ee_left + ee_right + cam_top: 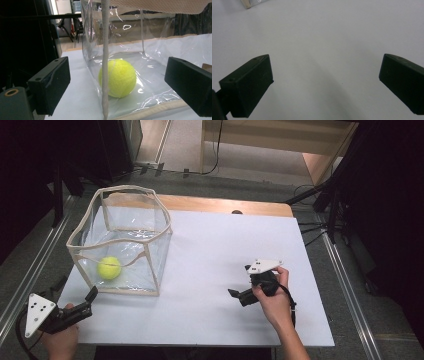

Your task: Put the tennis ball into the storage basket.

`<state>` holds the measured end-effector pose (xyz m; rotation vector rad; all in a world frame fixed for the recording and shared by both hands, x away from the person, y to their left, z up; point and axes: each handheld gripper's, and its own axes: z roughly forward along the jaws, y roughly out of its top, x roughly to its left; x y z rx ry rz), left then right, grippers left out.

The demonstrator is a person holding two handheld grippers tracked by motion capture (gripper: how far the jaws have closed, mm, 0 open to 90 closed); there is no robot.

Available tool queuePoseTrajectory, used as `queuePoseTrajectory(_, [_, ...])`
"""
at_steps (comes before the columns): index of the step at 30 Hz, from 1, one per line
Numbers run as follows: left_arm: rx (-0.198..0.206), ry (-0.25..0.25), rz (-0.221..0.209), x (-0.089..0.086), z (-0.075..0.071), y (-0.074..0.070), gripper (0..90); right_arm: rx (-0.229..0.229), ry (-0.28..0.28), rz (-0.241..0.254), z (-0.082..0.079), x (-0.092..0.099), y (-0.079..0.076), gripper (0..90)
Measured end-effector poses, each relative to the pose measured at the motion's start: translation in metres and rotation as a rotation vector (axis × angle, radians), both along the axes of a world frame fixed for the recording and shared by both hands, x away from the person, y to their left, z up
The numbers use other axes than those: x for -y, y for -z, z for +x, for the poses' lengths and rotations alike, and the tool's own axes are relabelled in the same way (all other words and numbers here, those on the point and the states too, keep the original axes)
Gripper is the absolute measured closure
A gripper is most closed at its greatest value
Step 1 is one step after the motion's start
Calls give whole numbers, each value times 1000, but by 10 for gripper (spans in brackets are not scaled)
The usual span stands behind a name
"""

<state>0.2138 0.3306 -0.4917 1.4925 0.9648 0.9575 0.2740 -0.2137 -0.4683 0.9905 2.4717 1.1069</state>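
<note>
A yellow tennis ball (109, 268) lies inside a clear plastic bin with cream fabric edging (150, 231) at the left of the white table (210, 265). My left gripper (91, 295) is at the table's near left corner, open, pointing at the bin's near corner. In the left gripper view the ball (120, 77) shows through the clear wall behind a cream corner seam (105, 62), with the jaws wide apart on either side. My right gripper (235, 294) is held low over bare table at the right, open, with nothing between its jaws (324, 85).
A wooden strip (225, 205) runs along the table's far edge. Cables and dark stand legs (320, 200) sit on the floor at the far right. Metal rails (30, 265) flank the table. A corner of the bin (249, 3) shows at the top left of the right gripper view.
</note>
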Motion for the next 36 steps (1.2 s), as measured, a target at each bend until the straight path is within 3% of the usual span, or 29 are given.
queuePoseTrajectory(24, [0,3,12,1,0,0,68,14,140,80,-30,57,23,0])
queuePoseTrajectory(36, [-1,1,16,1,0,0,68,26,234,124,-54,93,35,0])
